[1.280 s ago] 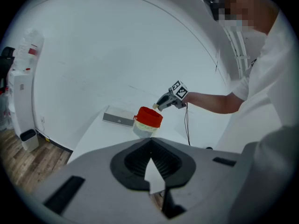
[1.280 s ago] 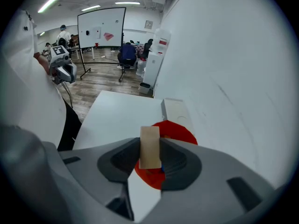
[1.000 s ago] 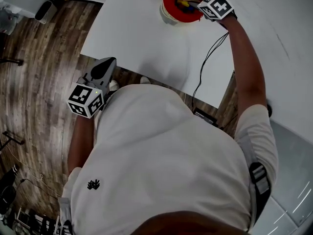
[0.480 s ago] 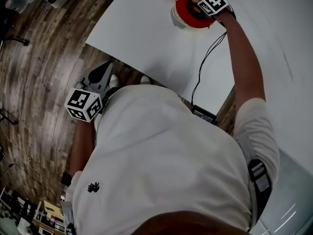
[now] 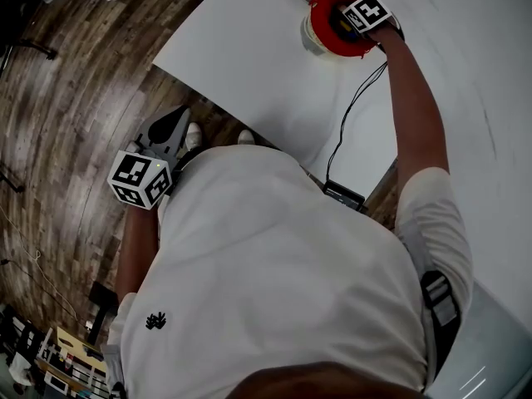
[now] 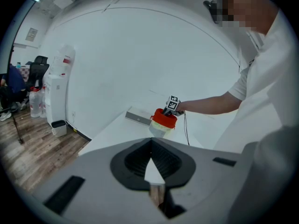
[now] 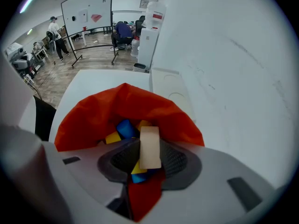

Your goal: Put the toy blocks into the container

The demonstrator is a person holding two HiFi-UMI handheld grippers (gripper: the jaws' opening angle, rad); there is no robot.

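The container, a pale tub with a red liner, stands at the far edge of the white table. My right gripper reaches over its mouth from the right. In the right gripper view the jaws are shut on a tan block held upright above the red liner. Blue and yellow blocks lie inside. My left gripper hangs off the table's near side over the wooden floor, shut and empty. From there the container shows far off.
A black cable runs from the right gripper across the table to a small black box at its near edge. A flat grey slab lies behind the container. A water dispenser stands against the left wall.
The head view has shifted, so the container sits a little further right. My right gripper stays over its mouth with the tan block. My left gripper has barely moved.
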